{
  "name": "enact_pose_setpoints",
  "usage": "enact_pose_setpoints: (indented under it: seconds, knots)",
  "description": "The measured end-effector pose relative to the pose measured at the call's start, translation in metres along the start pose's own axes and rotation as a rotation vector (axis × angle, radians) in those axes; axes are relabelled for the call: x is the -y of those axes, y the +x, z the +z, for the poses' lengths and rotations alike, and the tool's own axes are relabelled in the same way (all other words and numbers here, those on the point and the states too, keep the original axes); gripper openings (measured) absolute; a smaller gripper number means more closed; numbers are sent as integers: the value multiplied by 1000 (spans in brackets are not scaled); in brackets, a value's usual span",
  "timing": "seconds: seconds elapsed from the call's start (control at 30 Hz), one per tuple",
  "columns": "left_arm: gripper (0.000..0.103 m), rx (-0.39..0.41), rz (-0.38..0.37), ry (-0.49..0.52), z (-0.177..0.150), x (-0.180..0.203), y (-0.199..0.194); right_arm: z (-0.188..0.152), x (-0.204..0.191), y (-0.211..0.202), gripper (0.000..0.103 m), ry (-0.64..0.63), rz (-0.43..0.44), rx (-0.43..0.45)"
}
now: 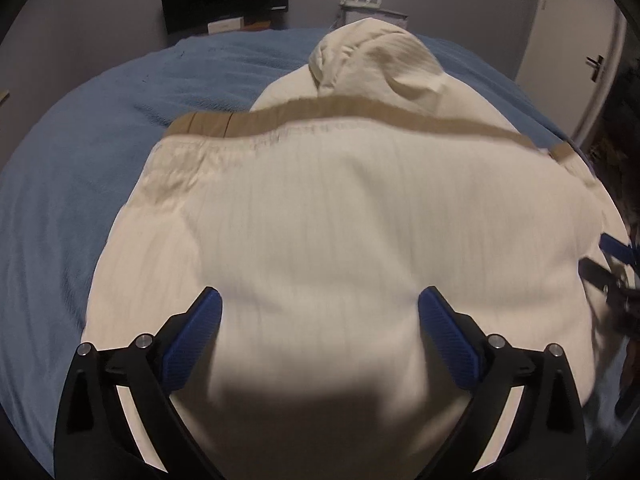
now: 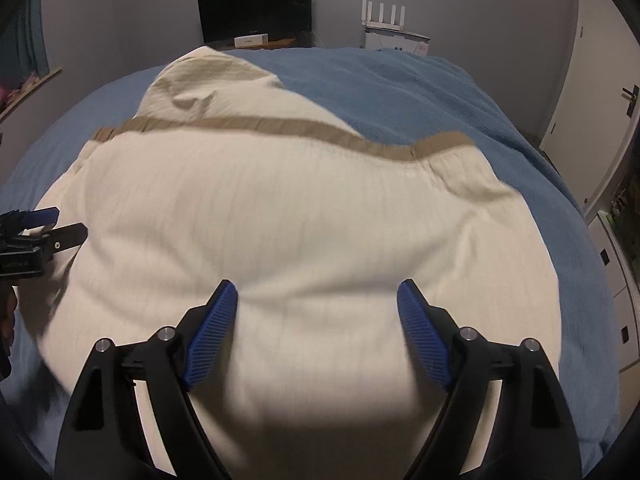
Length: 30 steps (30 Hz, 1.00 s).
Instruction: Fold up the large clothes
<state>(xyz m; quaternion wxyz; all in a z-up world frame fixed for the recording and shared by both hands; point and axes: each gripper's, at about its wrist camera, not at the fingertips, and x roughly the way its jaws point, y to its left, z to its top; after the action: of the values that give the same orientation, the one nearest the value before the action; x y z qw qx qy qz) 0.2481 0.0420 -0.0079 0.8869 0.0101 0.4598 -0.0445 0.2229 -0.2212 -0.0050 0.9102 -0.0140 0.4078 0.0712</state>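
Your cream garment is lying on the blue bed, long axis running away from you, hood pointing toward the far wall. You are holding both the left gripper and right gripper with fingers spread wide, pinching nothing.

What we cannot make out

The cream garment is smeared with blur and its near edge drops under our lower frame; the right gripper is cropped at the left view's rim (its jaws unreadable there), and the blue blanket lies mostly covered.
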Motion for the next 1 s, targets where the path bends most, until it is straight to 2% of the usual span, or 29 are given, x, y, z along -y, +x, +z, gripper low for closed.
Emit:
enact_pose_setpoints:
  seconds: [0.17, 0.33, 0.5, 0.67, 1.0]
  knots:
    - [97, -73, 24, 2, 47, 6, 33, 37, 0, 34, 84, 48, 19, -39]
    - [97, -115, 71, 22, 74, 11, 56, 68, -3, 71, 84, 69, 4, -119]
    - [98, -170, 51, -1, 80, 9, 75, 78, -5, 102, 84, 69, 1, -181]
    - [98, -184, 5, -6, 79, 2, 88, 72, 0, 116, 87, 85, 20, -211]
    - [98, -211, -11, -20, 84, -4, 103, 72, -5, 137, 88, 80, 3, -245]
